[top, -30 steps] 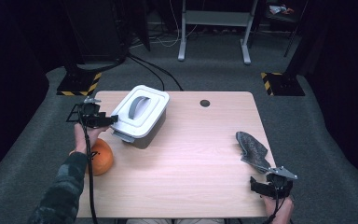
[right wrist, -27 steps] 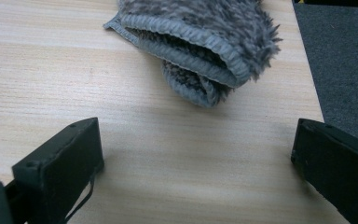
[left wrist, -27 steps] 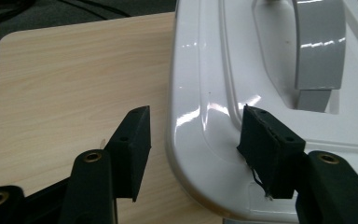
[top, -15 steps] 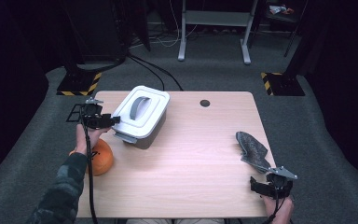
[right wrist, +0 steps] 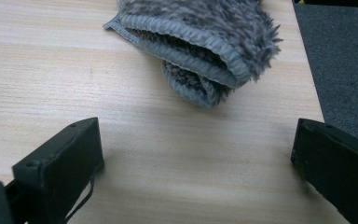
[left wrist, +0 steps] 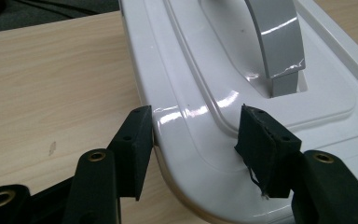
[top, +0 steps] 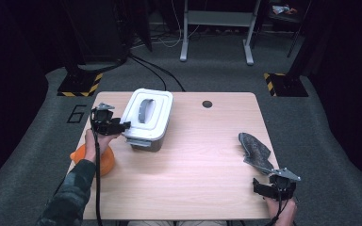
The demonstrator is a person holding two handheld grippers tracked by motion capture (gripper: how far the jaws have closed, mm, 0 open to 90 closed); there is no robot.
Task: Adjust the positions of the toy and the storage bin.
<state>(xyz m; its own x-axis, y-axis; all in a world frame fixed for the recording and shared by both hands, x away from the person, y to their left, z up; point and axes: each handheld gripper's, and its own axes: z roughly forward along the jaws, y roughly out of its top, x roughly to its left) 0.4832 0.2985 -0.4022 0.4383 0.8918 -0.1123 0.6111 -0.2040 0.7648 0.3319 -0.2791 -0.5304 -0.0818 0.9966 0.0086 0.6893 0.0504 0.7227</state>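
Note:
A grey box with a white lid [top: 148,117] stands at the table's back left. The lid [left wrist: 186,70] has a grey handle [left wrist: 272,37]. My left gripper [top: 124,125] is at the lid's near left corner, and in the left gripper view [left wrist: 193,140] its jaws are half closed with the lid's raised rim between them, both touching it. A fuzzy grey mitt [top: 254,150] lies near the right edge, its cuff opening [right wrist: 200,42] facing my right gripper [right wrist: 196,158]. That gripper [top: 260,188] rests open on the table just short of the mitt, holding nothing.
An orange object [top: 106,161] sits under the left forearm at the table's left edge. A round cable hole [top: 207,104] is at the back of the wooden table [top: 193,160]. Dark carpet, cables and stand legs lie beyond.

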